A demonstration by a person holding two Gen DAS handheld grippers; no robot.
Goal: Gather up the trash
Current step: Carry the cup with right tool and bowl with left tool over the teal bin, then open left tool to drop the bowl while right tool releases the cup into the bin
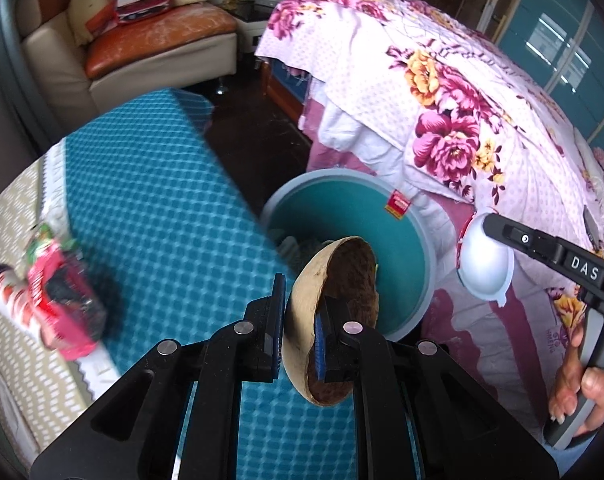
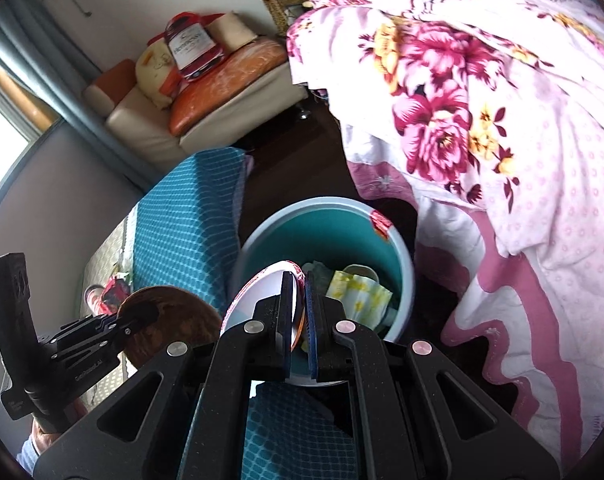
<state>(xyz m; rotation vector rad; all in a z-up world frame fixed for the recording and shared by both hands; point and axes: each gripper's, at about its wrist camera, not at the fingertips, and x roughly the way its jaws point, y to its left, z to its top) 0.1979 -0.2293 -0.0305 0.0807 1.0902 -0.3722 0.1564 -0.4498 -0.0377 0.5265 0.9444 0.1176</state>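
My left gripper (image 1: 302, 312) is shut on the rim of a brown coconut shell bowl (image 1: 337, 276), held over the table edge beside a teal trash bin (image 1: 353, 204). The shell also shows in the right wrist view (image 2: 174, 312). My right gripper (image 2: 300, 308) is shut on the rim of a white bowl with a red edge (image 2: 254, 292), held above the bin (image 2: 321, 236). That white bowl shows in the left wrist view (image 1: 483, 264), right of the bin. The bin holds crumpled yellow-white paper (image 2: 357, 292) and other trash.
A red snack wrapper and a small can (image 1: 58, 292) lie on the teal-clothed table (image 1: 150, 184) at left. A bed with a floral quilt (image 1: 453, 112) stands close on the right of the bin. A sofa with cushions (image 1: 142, 40) is at the back.
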